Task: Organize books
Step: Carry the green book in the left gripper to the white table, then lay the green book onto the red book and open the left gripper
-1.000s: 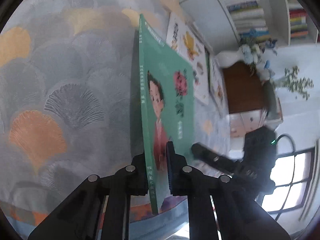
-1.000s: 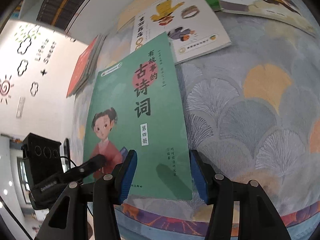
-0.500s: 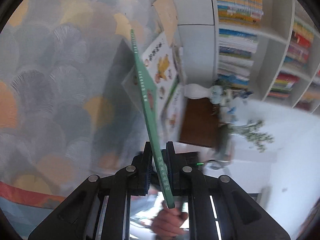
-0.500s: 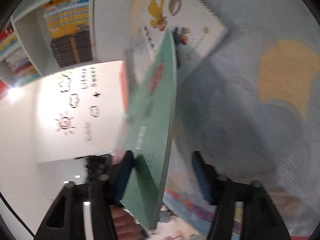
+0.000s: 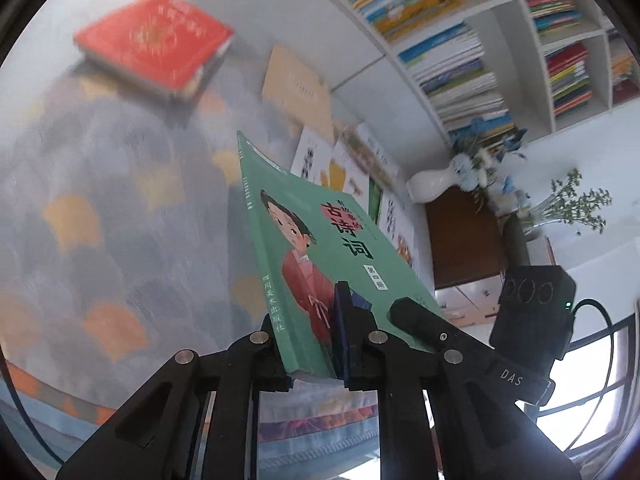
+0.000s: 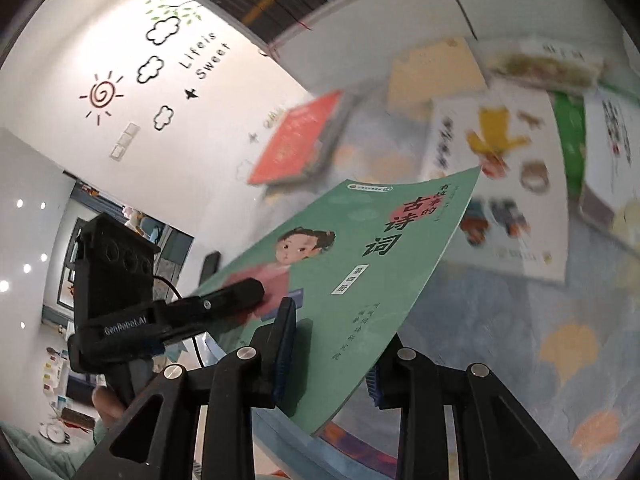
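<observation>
A thin green book (image 5: 320, 248) with a girl in red on its cover hangs tilted above the patterned cloth (image 5: 100, 220). My left gripper (image 5: 308, 320) is shut on its lower spine corner. In the right wrist view the same green book (image 6: 360, 280) runs slantwise between the closing jaws of my right gripper (image 6: 332, 344). One blue pad stands over the cover and the other under the book's free edge, with a gap still showing. The left gripper (image 6: 256, 290) reaches in from the left onto the cover. The right gripper (image 5: 404, 308) shows at the book's lower right.
On the cloth lie a red book (image 5: 156, 44), a tan book (image 5: 296, 88) and several white picture books (image 6: 500, 184). A white bookshelf (image 5: 460, 40) full of books stands behind. A white vase (image 5: 428, 188) sits on a brown cabinet (image 5: 464, 236).
The green book has come up off the cloth with both grippers rising. It swung from edge-on to cover showing. The right jaws have narrowed around its lower edge.
</observation>
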`<state>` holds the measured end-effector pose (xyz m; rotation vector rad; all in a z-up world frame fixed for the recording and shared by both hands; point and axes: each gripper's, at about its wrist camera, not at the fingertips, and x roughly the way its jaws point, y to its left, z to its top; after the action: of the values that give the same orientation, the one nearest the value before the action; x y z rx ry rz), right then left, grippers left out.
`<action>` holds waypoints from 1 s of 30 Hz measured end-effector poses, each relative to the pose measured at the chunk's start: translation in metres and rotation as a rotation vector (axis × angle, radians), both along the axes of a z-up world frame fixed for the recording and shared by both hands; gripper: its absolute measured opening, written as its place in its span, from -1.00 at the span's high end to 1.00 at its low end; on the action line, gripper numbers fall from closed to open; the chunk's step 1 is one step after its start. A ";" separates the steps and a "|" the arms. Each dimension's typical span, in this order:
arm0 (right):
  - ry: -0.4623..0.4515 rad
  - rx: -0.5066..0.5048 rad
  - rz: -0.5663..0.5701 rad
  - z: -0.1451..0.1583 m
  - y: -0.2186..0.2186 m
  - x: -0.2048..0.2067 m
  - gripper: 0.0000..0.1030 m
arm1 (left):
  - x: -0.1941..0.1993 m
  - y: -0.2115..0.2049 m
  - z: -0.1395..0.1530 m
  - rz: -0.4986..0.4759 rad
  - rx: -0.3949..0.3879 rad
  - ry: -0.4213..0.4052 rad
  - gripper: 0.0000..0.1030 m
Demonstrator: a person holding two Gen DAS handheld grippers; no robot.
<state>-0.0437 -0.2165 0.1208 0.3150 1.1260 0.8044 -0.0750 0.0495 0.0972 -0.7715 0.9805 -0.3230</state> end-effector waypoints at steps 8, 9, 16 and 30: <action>-0.213 -0.081 0.066 0.044 0.104 0.003 0.42 | -0.007 0.087 0.029 0.132 0.021 -0.112 0.76; -0.234 -0.087 0.064 0.047 0.117 0.004 0.42 | -0.004 0.095 0.028 0.146 0.024 -0.116 0.76; -0.297 -0.142 0.072 0.030 0.207 0.042 0.41 | 0.047 0.154 -0.012 0.239 -0.017 -0.064 0.75; -0.130 -0.179 -0.047 -0.043 0.269 0.128 0.40 | 0.135 0.211 -0.094 0.277 -0.201 0.105 0.74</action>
<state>0.0839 0.0527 0.0781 0.1376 1.0562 0.6680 0.0598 0.2603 0.0030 -1.1032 0.9334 -0.1418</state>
